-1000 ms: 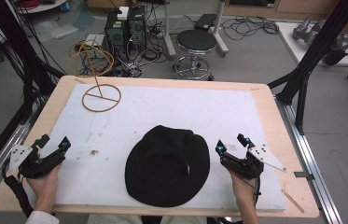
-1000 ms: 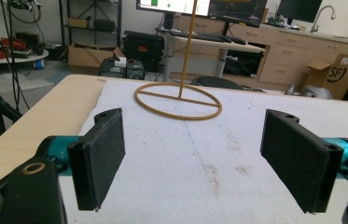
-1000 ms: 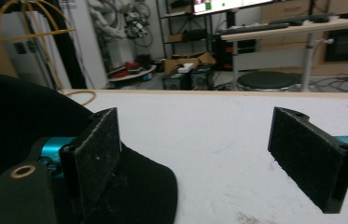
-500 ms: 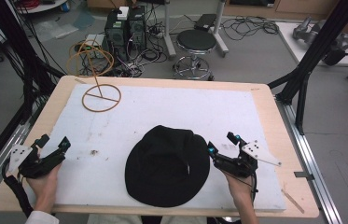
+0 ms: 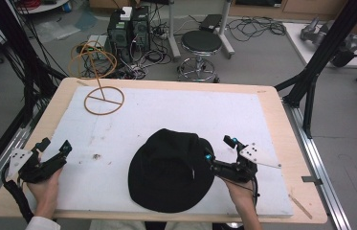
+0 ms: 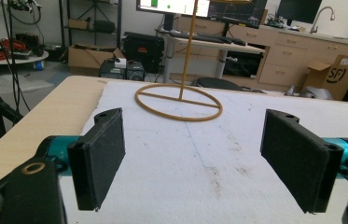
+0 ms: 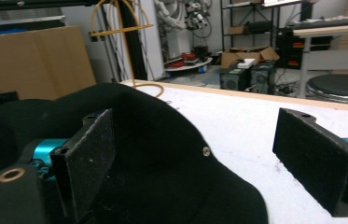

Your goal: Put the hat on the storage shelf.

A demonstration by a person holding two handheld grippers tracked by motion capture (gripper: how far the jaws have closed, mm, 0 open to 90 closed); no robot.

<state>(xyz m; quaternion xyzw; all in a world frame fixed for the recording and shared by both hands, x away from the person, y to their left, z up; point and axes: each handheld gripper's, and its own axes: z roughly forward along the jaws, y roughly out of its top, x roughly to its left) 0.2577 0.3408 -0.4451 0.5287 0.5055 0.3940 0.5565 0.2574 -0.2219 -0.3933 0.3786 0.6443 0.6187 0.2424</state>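
A black brimmed hat (image 5: pixel 171 170) lies on the white board near the table's front middle. My right gripper (image 5: pixel 218 148) is open at the hat's right edge. In the right gripper view the hat (image 7: pixel 153 154) rises against the left jaw and its brim spreads between the jaws, with the right gripper (image 7: pixel 209 158) wide open. My left gripper (image 5: pixel 55 144) is open near the front left corner, with nothing between its jaws. A tan wire hat stand (image 5: pixel 103 99) with a ring base stands at the back left. The left gripper (image 6: pixel 199 158) faces that stand (image 6: pixel 179 100) from far off.
The white foam board (image 5: pixel 176 112) covers most of the wooden table (image 5: pixel 272 110). Black frame posts rise at both sides. Behind the table stand a round stool (image 5: pixel 201 43) and computer towers (image 5: pixel 128 26) among cables.
My right gripper has moved left to the hat's brim, so its left jaw now reaches over the hat's edge. The left gripper and the hat have stayed put.
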